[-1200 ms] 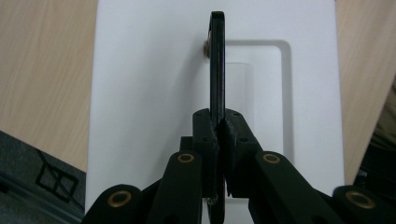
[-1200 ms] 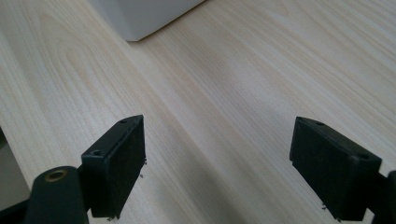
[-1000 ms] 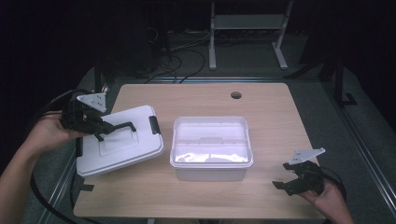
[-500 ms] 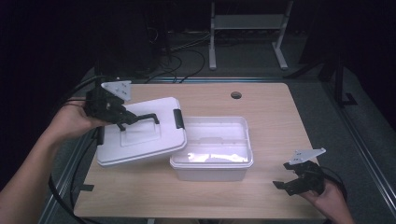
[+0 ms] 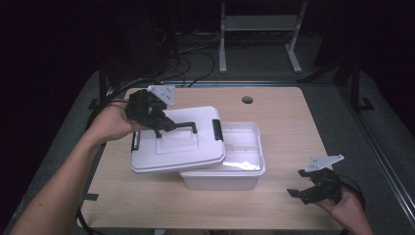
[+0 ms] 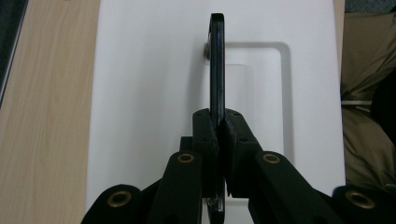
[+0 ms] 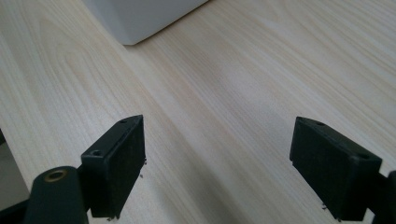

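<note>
The left claw (image 5: 172,127) is clamped tight on the black handle (image 6: 217,70) of the white lid (image 5: 178,147), the handle being pinched edge-on between the pads. The lid is held slightly tilted above the white box (image 5: 235,169), overlapping the box's left half and not yet seated. The lid is judged light and stiff, of smooth plastic; the handle is the sound place to hold, though a hinged handle may let the lid swing. The right claw (image 5: 313,188) is held wide open with nothing in it, low over the surface (image 5: 284,122), right of the box. Compared with a second ago, the lid has been carried from beside the box's left side to partly over it.
</note>
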Tool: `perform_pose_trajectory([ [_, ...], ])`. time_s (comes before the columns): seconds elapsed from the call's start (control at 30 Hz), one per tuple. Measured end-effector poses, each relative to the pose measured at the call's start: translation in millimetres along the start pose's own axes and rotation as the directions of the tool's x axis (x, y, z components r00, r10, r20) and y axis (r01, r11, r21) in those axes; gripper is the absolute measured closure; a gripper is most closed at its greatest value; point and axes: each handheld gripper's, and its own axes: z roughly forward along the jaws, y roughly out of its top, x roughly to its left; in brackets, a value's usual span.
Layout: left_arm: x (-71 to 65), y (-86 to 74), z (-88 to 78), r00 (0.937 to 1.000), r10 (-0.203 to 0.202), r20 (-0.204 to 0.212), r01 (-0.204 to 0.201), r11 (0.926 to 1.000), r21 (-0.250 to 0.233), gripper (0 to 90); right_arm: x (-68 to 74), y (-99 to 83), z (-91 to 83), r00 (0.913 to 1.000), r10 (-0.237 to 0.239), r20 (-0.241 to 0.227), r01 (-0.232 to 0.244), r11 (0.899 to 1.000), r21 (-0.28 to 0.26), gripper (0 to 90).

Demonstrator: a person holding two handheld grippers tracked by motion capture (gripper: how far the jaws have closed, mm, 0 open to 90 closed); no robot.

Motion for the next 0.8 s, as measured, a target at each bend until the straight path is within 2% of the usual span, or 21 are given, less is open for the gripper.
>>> perform_pose_trajectory([
  [0.27, -0.1, 36.1, 16.9, 0.9991, 0.036, 0.020, -0.036, 0.9992, -0.018, 84.8, 0.7, -0.6, -3.0, 1.0000, -0.003, 0.003, 0.003, 1.000, -0.010, 17.7],
  [0.43, 1.5, 55.2, 33.5, 0.9971, 0.058, 0.050, -0.056, 0.9977, -0.038, 84.7, 1.0, -2.2, -3.6, 1.0000, -0.005, 0.005, 0.005, 1.000, -0.010, 17.7],
  [0.67, 2.5, 76.0, 57.1, 0.9942, 0.077, 0.074, -0.076, 0.9969, -0.019, 84.7, 2.6, -5.3, -8.3, 0.9998, -0.001, 0.019, 0.001, 1.000, -0.012, 17.7],
  [0.8, 3.0, 82.3, 65.2, 0.9943, 0.080, 0.071, -0.079, 0.9968, -0.007, 84.7, 2.8, -5.4, -9.4, 0.9998, -0.002, 0.020, 0.003, 1.000, -0.019, 17.7],
])
